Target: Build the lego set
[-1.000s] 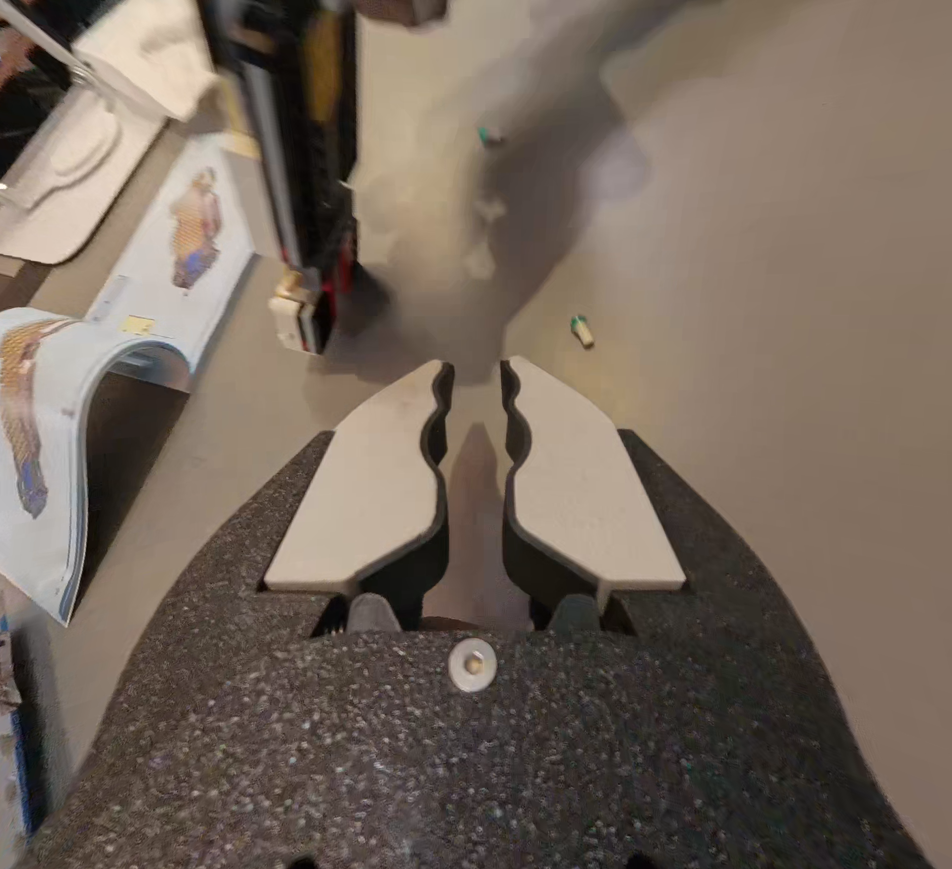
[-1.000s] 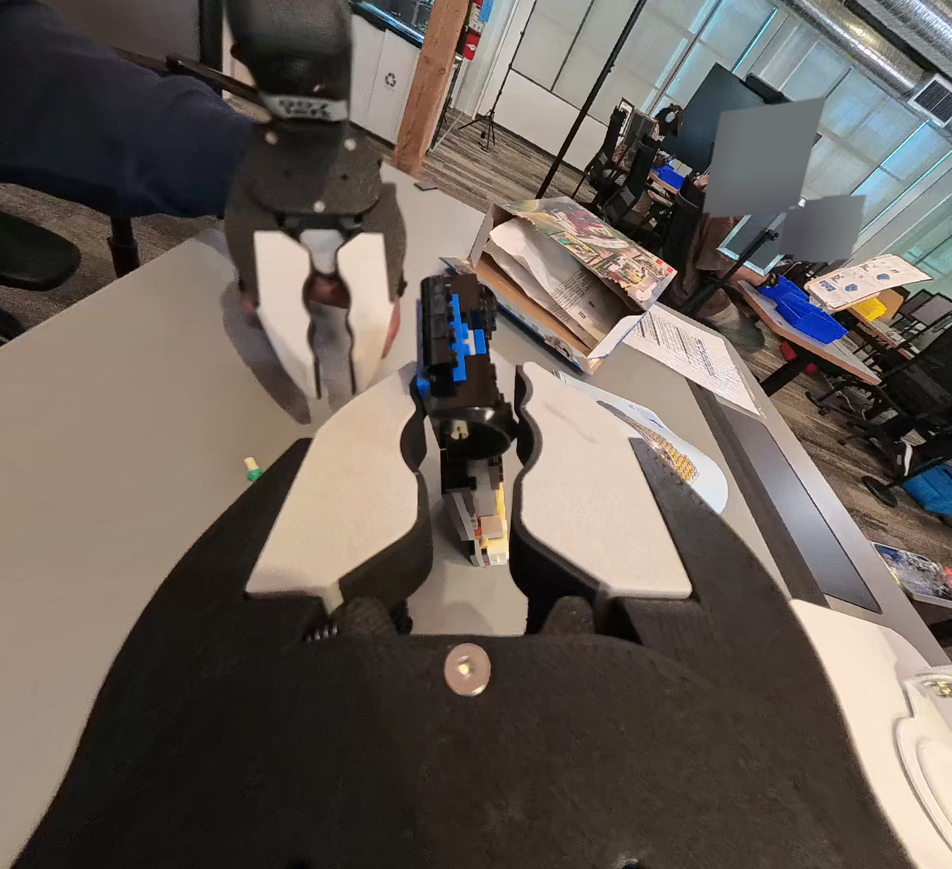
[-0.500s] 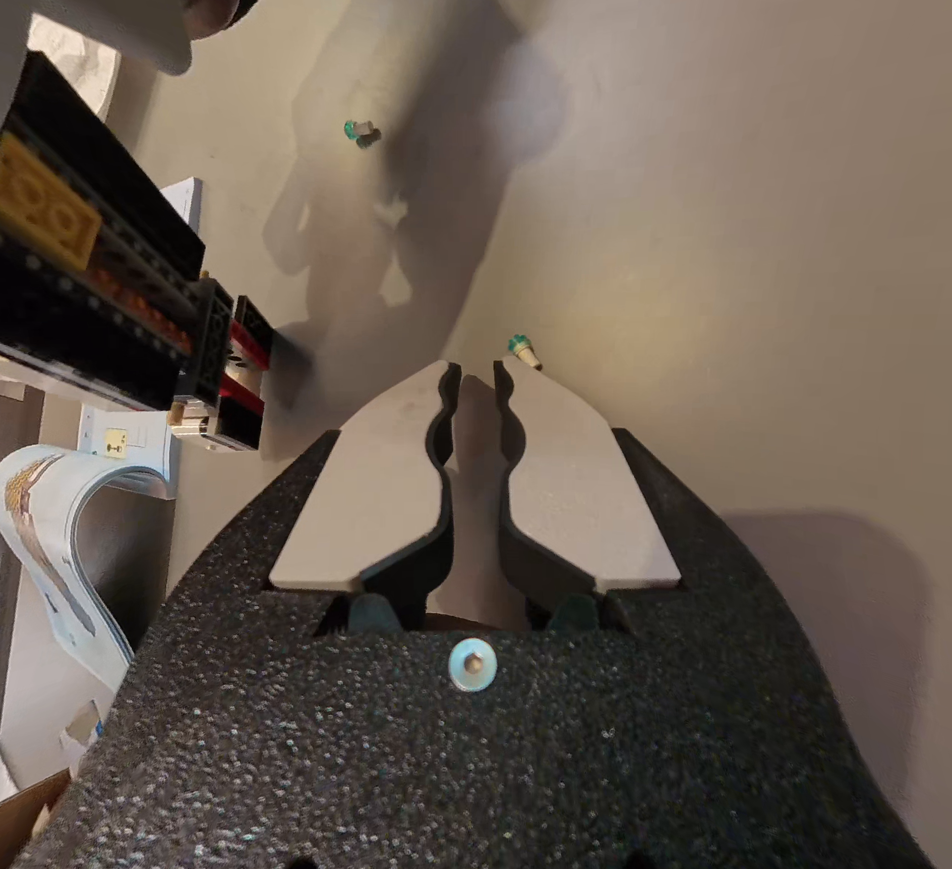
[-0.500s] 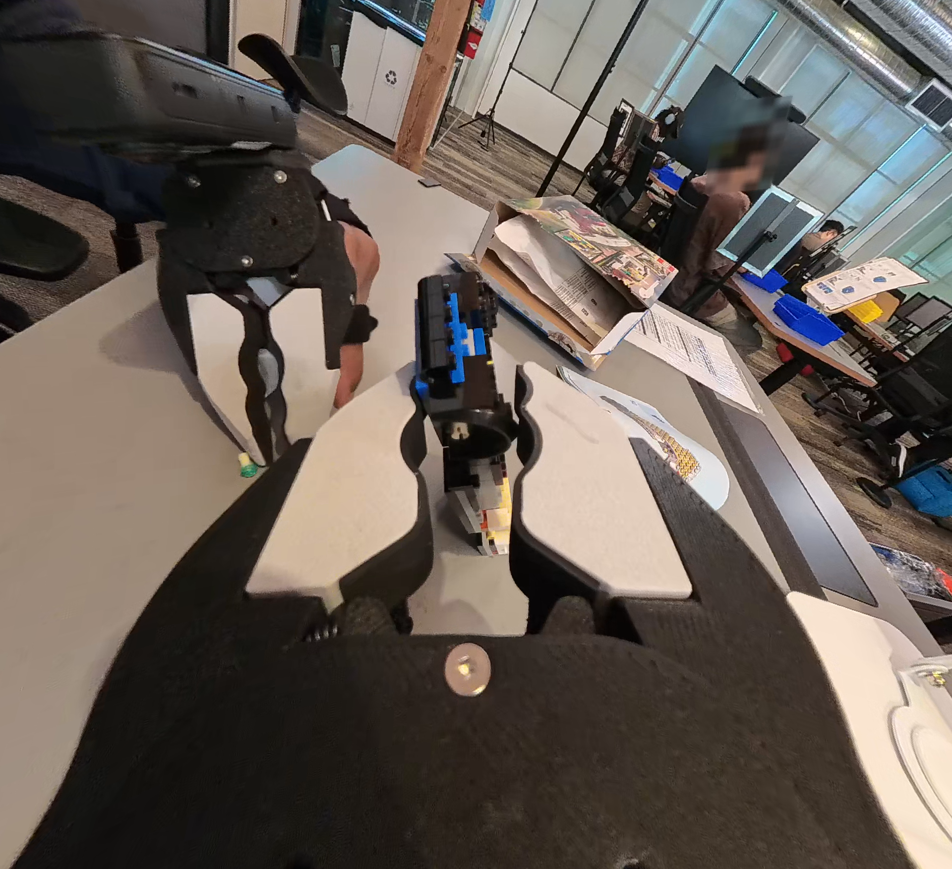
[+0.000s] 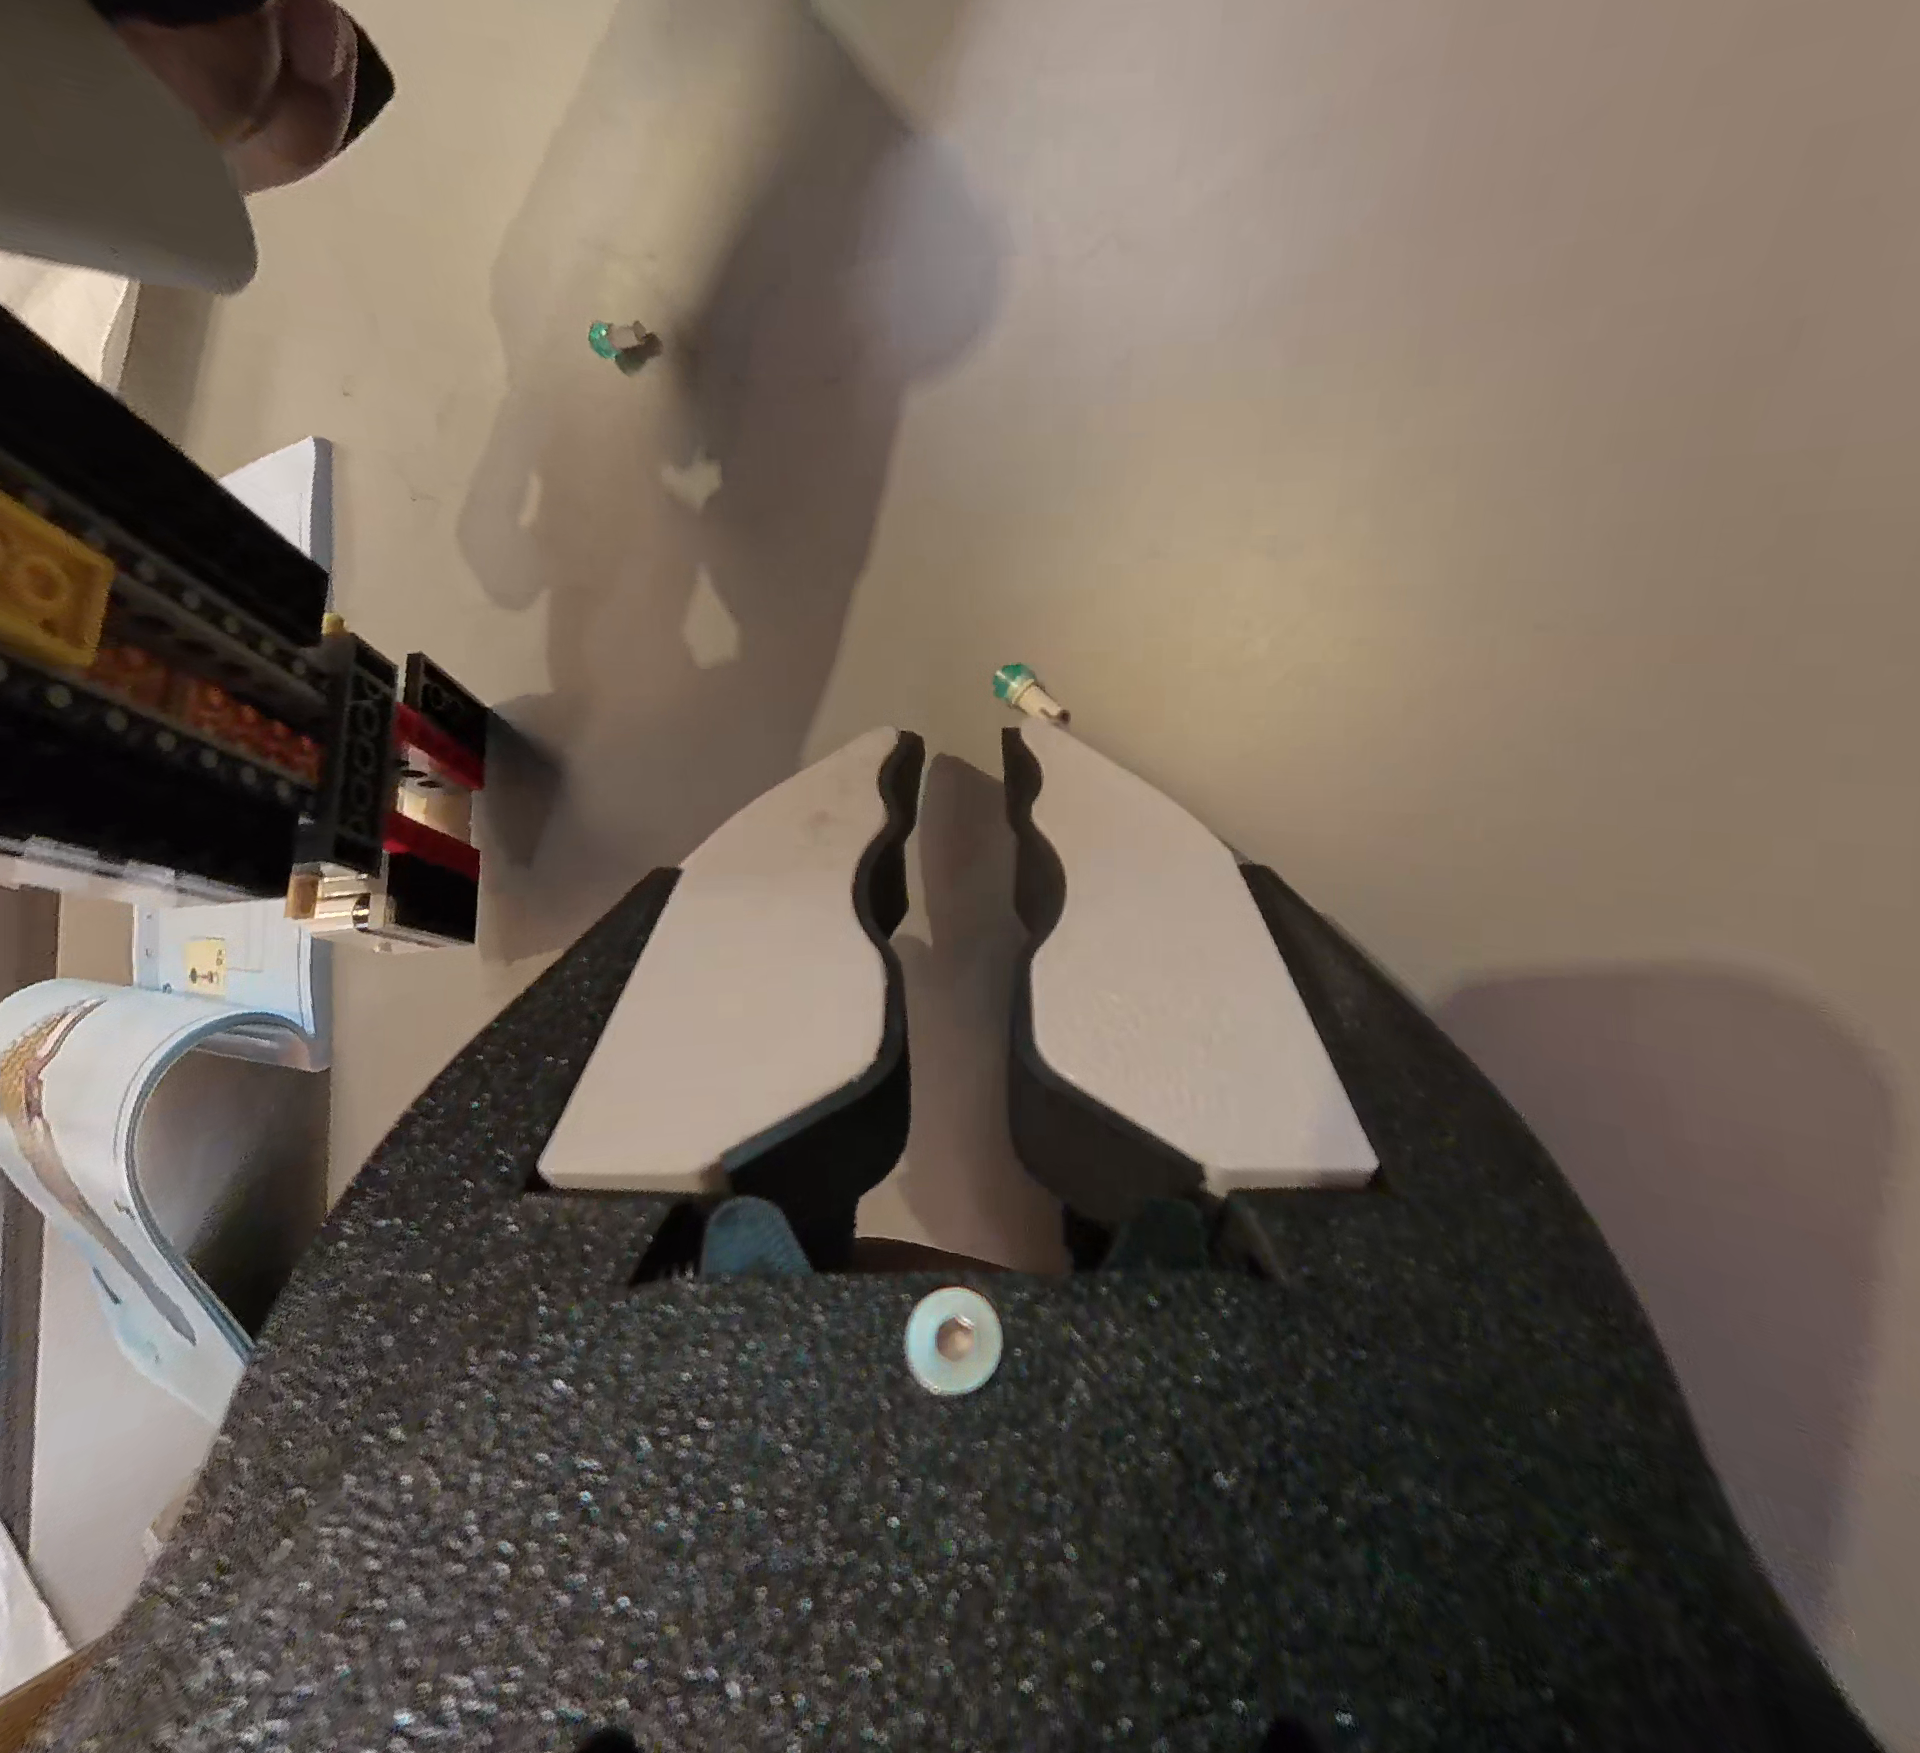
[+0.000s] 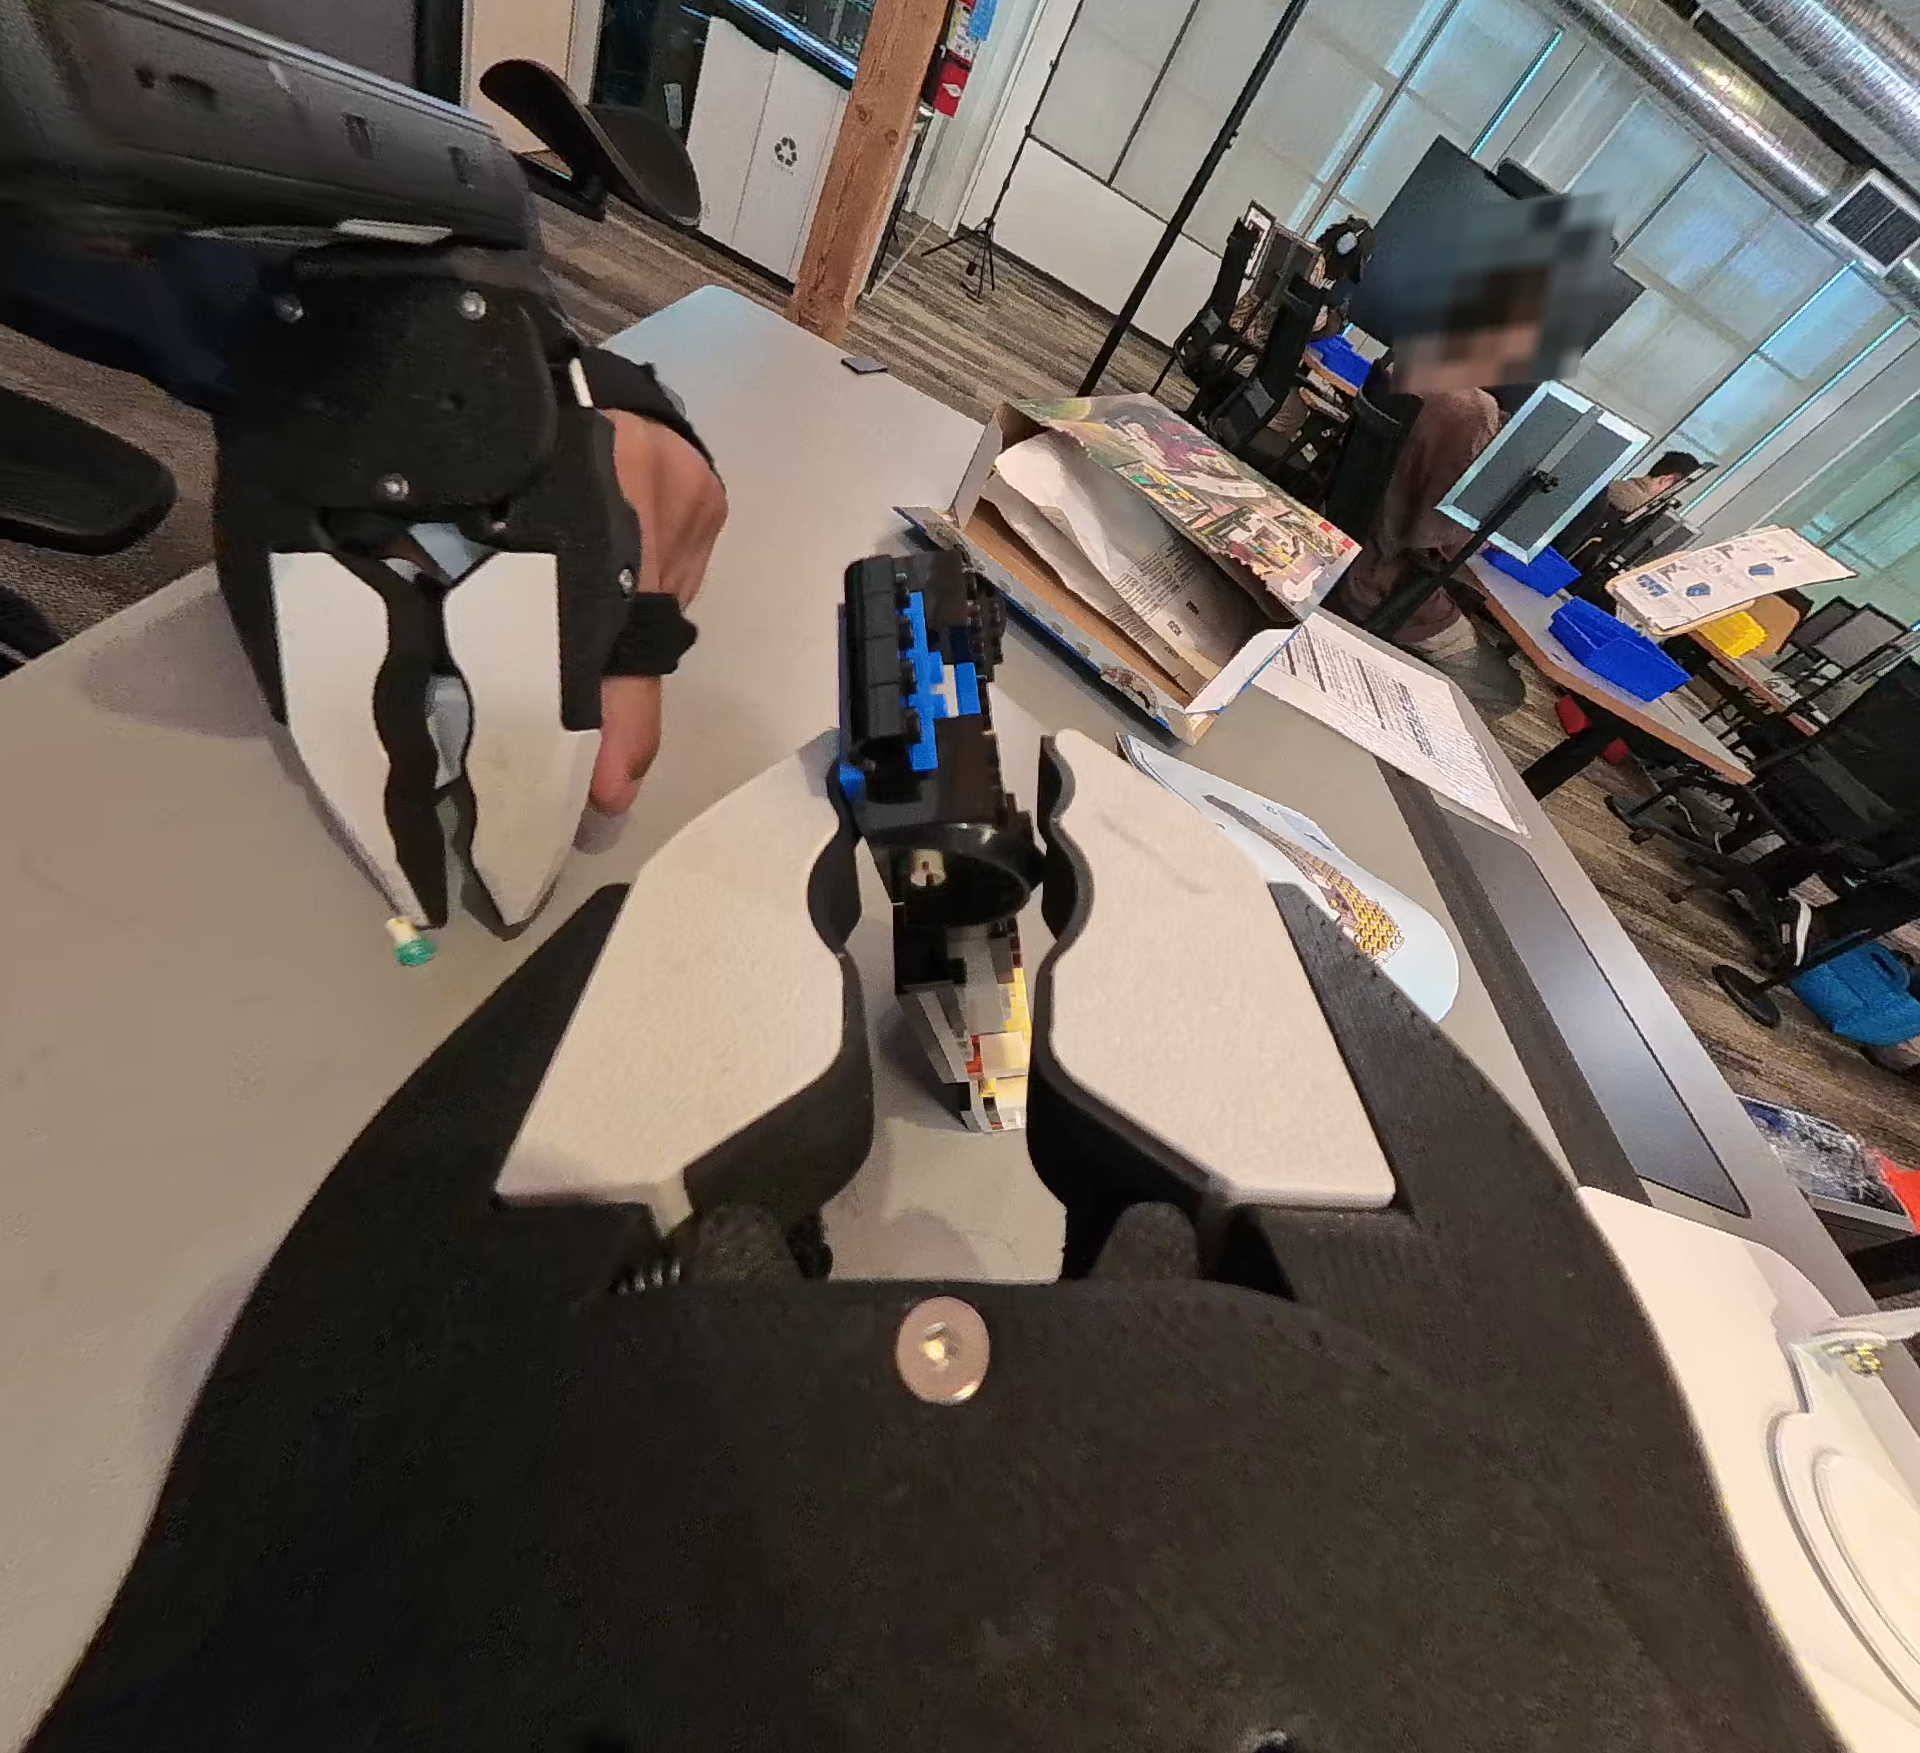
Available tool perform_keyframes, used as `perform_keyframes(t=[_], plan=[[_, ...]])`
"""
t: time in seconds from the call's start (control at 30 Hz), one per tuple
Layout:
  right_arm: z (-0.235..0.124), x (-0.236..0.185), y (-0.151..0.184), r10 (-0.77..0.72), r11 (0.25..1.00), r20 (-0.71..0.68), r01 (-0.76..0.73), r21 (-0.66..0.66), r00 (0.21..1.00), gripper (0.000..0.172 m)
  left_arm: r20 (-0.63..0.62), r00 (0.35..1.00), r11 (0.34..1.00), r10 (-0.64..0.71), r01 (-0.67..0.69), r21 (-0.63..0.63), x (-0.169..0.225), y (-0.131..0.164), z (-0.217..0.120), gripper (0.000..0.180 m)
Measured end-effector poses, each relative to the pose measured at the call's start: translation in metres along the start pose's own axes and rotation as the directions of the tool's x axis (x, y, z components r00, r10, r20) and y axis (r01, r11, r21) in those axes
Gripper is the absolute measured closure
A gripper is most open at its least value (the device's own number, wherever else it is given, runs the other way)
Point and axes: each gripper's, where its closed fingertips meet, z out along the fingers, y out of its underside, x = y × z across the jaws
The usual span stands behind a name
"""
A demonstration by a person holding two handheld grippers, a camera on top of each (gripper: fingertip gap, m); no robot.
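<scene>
On the bench, left hand-held gripper has dropped beside the green-tipped peg, jaws apart, empty; right hand-held gripper still clamps the brick model.

Nothing crisp enough to quote tbh. Right wrist view: printed sheet of fine text at 2 o'clock, papers in the open cardboard box at 1, small dark symbol on a white bin at 12. Left wrist view: yellow sticker on a booklet at 9.
</scene>
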Motion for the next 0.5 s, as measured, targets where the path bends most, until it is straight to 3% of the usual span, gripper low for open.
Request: perform_keyframes(t=[0.3,0.5], plan=[[-0.001,-0.001,0.0,-0.001,1.0,0.004,0.001,0.001,1.0,0.141,-0.042,0.997,0.998,0.061,-0.06,0.023,0.011,-0.018,0.005,0.162],[-0.001,-0.002,0.0,-0.001,1.0,0.008,0.001,0.001,1.0,0.141,-0.152,0.973,0.982,0.172,-0.157,0.105,0.017,-0.033,0.011,0.157]])
